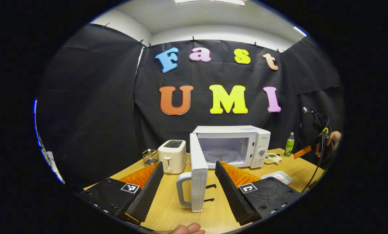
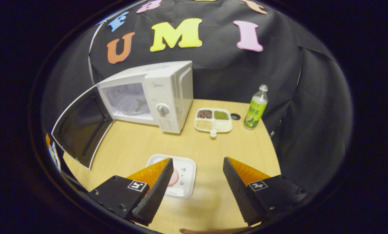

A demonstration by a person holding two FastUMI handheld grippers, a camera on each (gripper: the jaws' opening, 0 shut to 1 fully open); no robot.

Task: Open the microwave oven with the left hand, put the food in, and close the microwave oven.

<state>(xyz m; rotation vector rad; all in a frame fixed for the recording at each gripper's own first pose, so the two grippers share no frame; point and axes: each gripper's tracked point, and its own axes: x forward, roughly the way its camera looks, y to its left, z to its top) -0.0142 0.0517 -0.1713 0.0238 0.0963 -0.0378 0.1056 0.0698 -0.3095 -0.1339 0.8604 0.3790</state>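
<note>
Fingers of the left gripper point(image 1: 189, 182) stand spread apart on either side of the swung-open door point(image 1: 198, 175), touching nothing. Behind it, the microwave point(image 1: 233, 146) cavity gapes. Further right, the right gripper point(image 2: 197, 180) hovers open above the food tray point(image 2: 184, 177) on the table point(image 2: 213, 146).

My left gripper view is evenly lit by ceiling strip lights point(image 1: 210, 1), shadows soft on the wooden table point(image 1: 167, 208), focus sharp centrally (edges bowed by fisheye distortion), while my right gripper view reads dimmer toward its rim.
</note>
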